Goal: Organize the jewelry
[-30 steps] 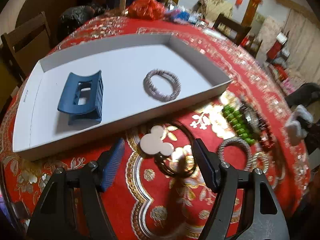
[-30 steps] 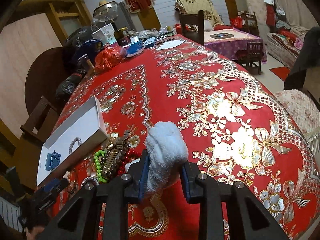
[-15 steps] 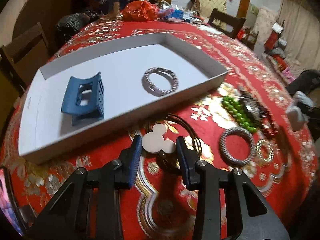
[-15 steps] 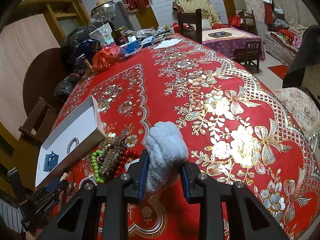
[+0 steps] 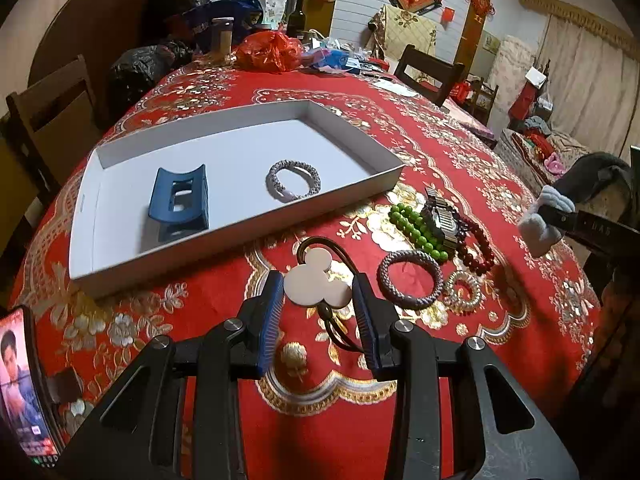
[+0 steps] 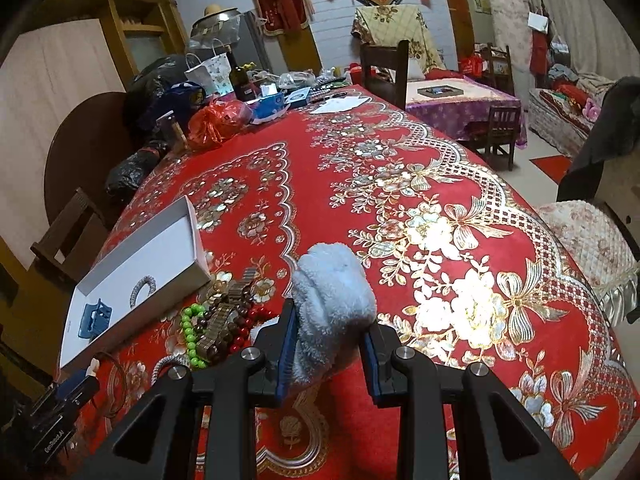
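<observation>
Item: white mouse-head-shaped flat charm on thin brown elastic hair tie (image 5: 316, 282), clenched edgewise in left gripper (image 5: 318, 308); light, stiff disc, limp loop; right gripper (image 6: 329, 346) grasps fluffy pale-blue cloth (image 6: 330, 308).

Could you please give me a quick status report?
Left gripper shut on mouse-ear hair tie. Right gripper shut on fluffy cloth. White tray path clear.
</observation>
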Available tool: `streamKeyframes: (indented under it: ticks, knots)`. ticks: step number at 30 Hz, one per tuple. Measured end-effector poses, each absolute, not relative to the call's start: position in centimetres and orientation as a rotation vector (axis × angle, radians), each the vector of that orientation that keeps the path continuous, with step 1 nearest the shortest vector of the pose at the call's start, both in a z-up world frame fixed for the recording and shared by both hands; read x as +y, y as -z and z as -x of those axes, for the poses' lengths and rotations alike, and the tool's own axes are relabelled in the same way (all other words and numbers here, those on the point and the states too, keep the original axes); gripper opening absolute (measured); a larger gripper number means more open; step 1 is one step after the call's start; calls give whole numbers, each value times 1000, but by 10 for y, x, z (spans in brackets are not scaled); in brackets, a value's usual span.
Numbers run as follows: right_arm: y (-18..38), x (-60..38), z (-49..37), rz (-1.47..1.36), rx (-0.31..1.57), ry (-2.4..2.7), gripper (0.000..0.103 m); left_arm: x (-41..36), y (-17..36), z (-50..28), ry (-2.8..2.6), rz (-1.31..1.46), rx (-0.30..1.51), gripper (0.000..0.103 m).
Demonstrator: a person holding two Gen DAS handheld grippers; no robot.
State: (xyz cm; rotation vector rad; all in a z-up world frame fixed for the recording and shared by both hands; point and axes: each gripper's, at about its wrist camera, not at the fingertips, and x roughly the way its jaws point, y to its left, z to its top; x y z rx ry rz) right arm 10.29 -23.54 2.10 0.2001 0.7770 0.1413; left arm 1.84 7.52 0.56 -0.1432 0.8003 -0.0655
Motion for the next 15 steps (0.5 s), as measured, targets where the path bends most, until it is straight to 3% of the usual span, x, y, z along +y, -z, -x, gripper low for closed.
streamKeyframes:
  ticks: [15]
  knots:
    - [-14,-184,-71,-26,747,-212,27,74,-6,-8,92,167,794,34]
